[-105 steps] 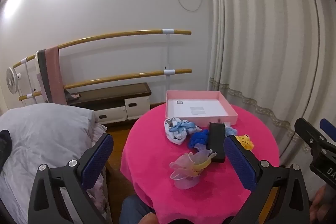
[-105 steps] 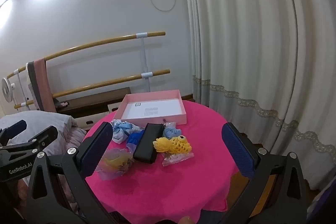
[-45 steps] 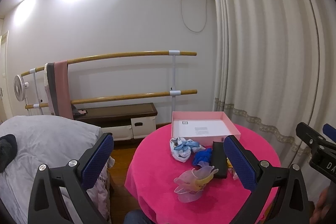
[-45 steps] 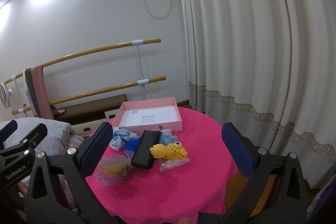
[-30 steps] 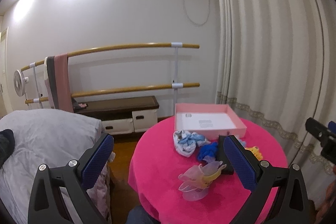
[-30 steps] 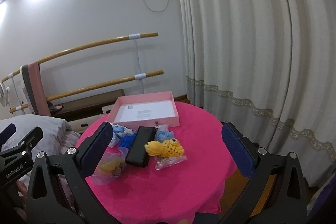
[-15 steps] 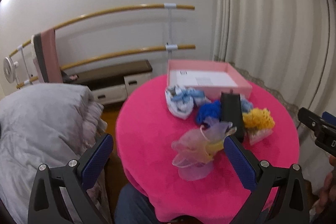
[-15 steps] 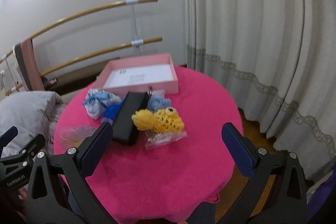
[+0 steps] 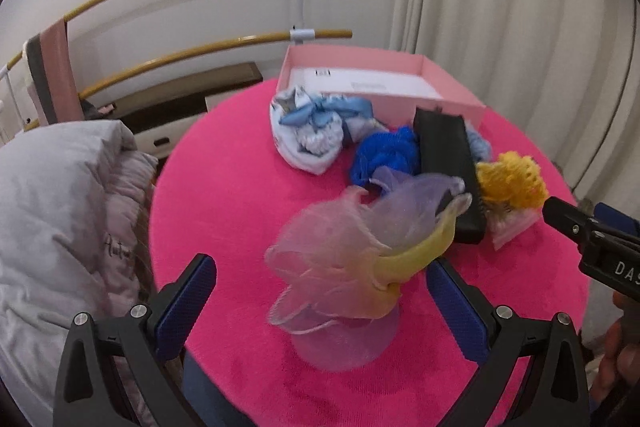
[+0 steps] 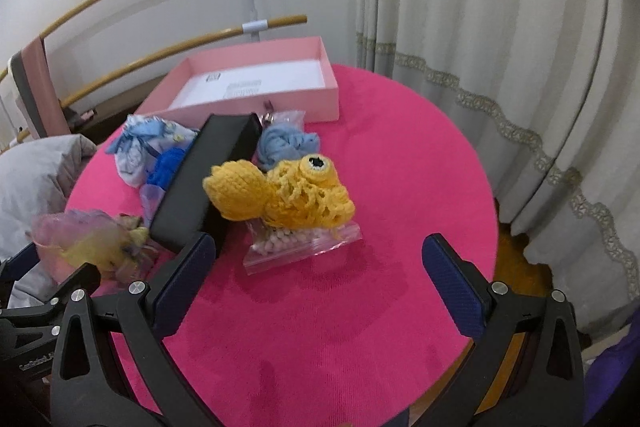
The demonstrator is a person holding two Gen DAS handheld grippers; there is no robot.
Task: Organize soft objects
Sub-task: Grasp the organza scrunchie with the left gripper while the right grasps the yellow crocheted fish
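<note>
With both grippers' fingers (image 9: 184,301) spread wide and empty, the gauzy organza scrunchie (image 9: 352,259) near the counter's (image 9: 224,187) front edge looks featherlight and crushable, best pinched at its yellow gathered core.

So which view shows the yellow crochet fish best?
The right wrist view: the fish sits central, eye and netting clear. The left wrist view catches only part of it beside the black case.

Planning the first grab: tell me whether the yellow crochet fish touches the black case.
Touching. The right wrist view shows the yellow crochet fish pressed against the black case, with no tablecloth between them.
</note>
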